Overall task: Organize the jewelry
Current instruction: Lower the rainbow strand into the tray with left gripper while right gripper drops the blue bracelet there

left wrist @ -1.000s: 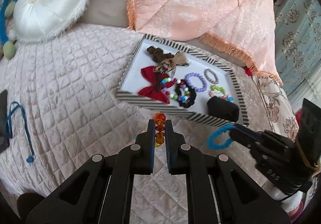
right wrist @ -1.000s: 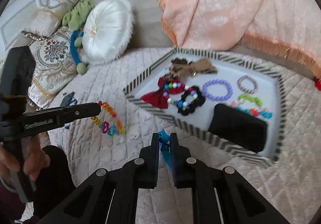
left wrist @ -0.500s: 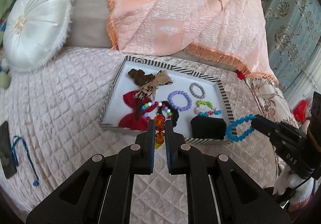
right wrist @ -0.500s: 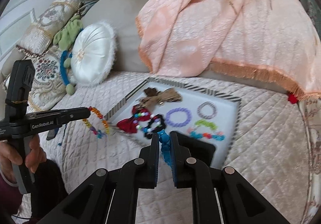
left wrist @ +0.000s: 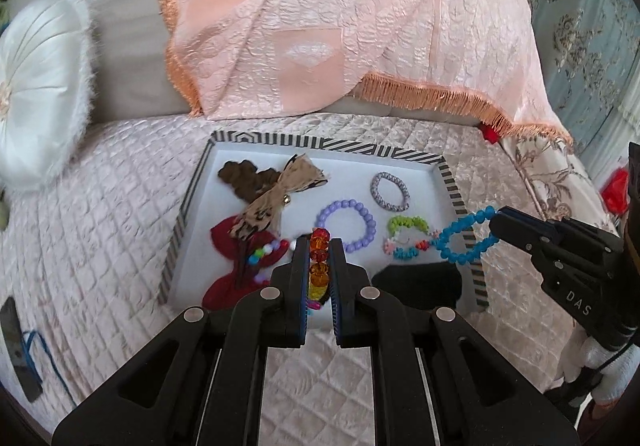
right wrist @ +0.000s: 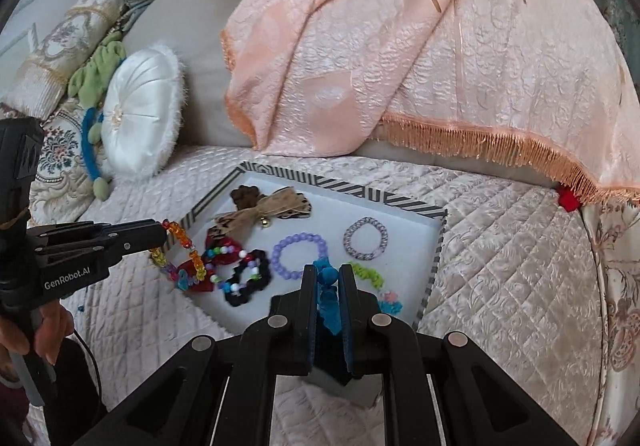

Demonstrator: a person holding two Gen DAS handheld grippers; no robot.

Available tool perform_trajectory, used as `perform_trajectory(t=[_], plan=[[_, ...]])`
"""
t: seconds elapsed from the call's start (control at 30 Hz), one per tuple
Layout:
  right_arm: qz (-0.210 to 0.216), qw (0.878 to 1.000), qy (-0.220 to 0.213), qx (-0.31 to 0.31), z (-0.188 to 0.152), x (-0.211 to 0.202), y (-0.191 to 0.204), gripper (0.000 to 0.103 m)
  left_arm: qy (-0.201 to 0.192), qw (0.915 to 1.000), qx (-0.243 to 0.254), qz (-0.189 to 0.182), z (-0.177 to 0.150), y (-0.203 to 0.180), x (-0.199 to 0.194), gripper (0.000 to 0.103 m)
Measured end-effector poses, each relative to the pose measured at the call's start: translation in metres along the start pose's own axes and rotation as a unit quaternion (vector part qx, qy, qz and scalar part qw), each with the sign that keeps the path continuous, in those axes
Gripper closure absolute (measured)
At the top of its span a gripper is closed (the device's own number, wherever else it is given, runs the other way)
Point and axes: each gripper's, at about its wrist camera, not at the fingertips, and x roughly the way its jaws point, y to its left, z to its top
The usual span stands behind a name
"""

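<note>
Orange-and-red beads of a multicoloured bracelet (left wrist: 319, 260) sit clamped between the left gripper (left wrist: 319, 246) fingers, held above the near-left part of the striped tray (left wrist: 450, 182). A blue bead bracelet (left wrist: 464, 236) hangs pinched in the right gripper (right wrist: 326, 274) over the tray's right edge. Purple (left wrist: 348, 224), grey (left wrist: 390, 191) and green (left wrist: 406, 223) bracelets lie inside, on a quilted bedspread (left wrist: 100, 206).

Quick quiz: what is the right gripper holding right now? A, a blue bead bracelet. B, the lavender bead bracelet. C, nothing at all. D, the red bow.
A: the right gripper is closed on the blue bead bracelet, which hangs over the striped tray's right edge.
</note>
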Motion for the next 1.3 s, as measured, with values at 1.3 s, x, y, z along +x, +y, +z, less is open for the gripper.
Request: perform_trajectory(t=[1.3], plan=[[-0.066, 0.995, 0.067, 0.027, 0.017, 0.132, -0.075, 0.093, 0.084, 0.9954, -0.019, 0.042, 0.037, -0.001, 0.140, 0.095]])
